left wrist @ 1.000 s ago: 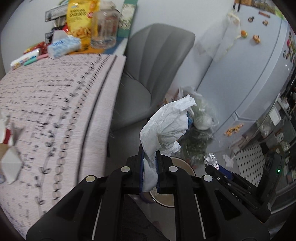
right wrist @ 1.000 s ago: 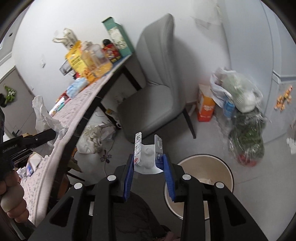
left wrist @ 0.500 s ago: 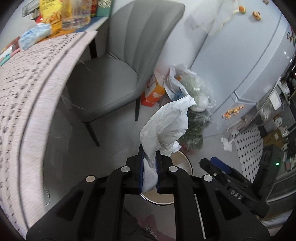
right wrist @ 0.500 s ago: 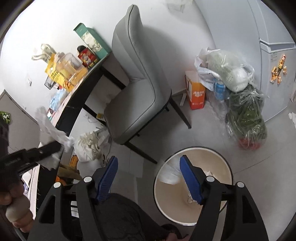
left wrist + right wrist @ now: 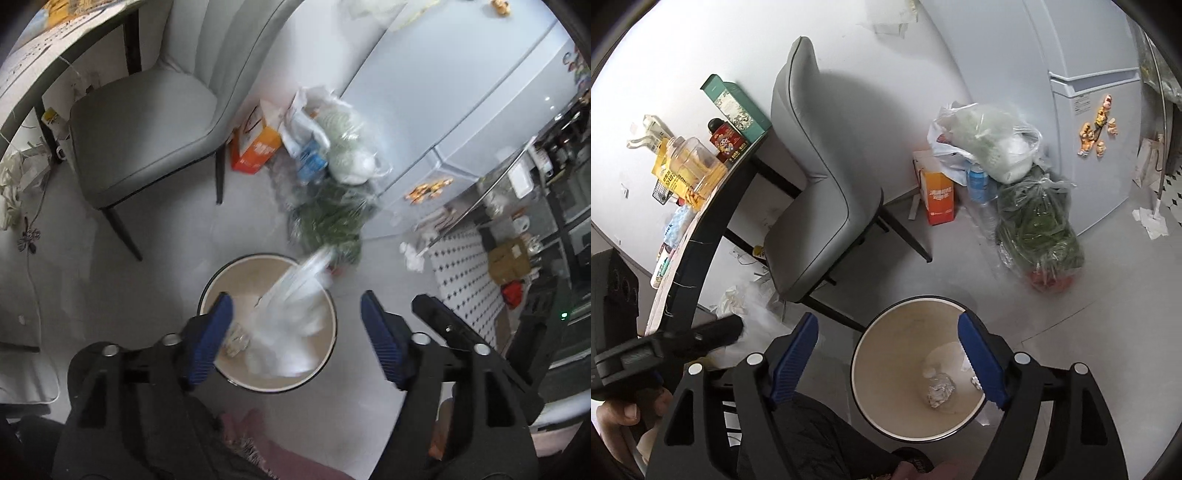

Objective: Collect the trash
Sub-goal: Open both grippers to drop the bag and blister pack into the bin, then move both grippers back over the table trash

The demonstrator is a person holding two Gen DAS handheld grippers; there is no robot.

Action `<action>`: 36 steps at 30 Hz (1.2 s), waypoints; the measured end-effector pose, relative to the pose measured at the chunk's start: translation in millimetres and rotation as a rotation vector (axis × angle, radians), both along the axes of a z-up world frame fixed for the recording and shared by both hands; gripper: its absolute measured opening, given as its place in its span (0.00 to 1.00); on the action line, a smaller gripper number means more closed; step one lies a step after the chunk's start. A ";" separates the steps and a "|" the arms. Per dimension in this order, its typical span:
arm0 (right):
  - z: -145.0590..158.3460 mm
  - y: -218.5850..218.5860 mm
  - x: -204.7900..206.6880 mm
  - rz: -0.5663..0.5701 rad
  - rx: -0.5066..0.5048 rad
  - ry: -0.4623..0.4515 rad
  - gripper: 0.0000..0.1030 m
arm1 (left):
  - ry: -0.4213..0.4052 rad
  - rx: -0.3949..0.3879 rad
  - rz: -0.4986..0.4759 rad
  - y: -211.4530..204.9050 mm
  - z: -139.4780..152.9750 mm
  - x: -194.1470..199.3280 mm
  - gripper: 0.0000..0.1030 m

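Note:
A round cream trash bin (image 5: pixel 332 314) stands on the grey floor below both grippers. My left gripper (image 5: pixel 295 332) hangs over it and its jaws are opening. A white crumpled tissue (image 5: pixel 291 317), blurred, falls free between them into the bin. The jaws of my right gripper (image 5: pixel 888 354) are also opening, above the bin (image 5: pixel 923 298), with nothing between the blue pads (image 5: pixel 794 362). A crumpled silvery wad (image 5: pixel 940 393) and small white scraps lie on the bin's bottom. In the right wrist view my left gripper (image 5: pixel 731 328) shows at the left, held by a hand (image 5: pixel 613 410).
A grey padded chair (image 5: pixel 820 206) stands just behind the bin, beside a dark-edged table (image 5: pixel 713 221) with boxes and a jar. An orange carton (image 5: pixel 938 199) and plastic bags of greens (image 5: pixel 1038 236) lean against a white fridge (image 5: pixel 1097 129). Bare floor lies right of the bin.
Both grippers swung from the table down over the bin. The right one dropped its small white packet first. The left one has now let go of the tissue, which is falling.

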State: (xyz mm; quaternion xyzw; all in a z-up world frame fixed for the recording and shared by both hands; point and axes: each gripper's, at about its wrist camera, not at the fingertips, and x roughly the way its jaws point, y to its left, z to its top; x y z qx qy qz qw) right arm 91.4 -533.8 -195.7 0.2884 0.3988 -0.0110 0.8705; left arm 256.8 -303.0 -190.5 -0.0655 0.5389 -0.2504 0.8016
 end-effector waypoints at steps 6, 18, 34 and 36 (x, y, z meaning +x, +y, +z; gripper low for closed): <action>13.9 5.3 -0.1 0.018 -0.011 -0.026 0.76 | -0.029 -0.010 0.061 28.8 19.3 1.5 0.84; 50.0 66.8 2.3 0.103 -0.034 -0.066 0.92 | -0.171 -0.028 0.203 103.3 76.9 -12.2 0.94; 127.3 182.1 1.6 0.271 -0.133 -0.169 0.92 | -0.331 -0.092 0.407 239.7 126.1 -83.1 0.94; 136.4 199.9 3.0 0.294 -0.138 -0.181 0.92 | -0.342 -0.093 0.437 256.8 127.5 -90.7 0.94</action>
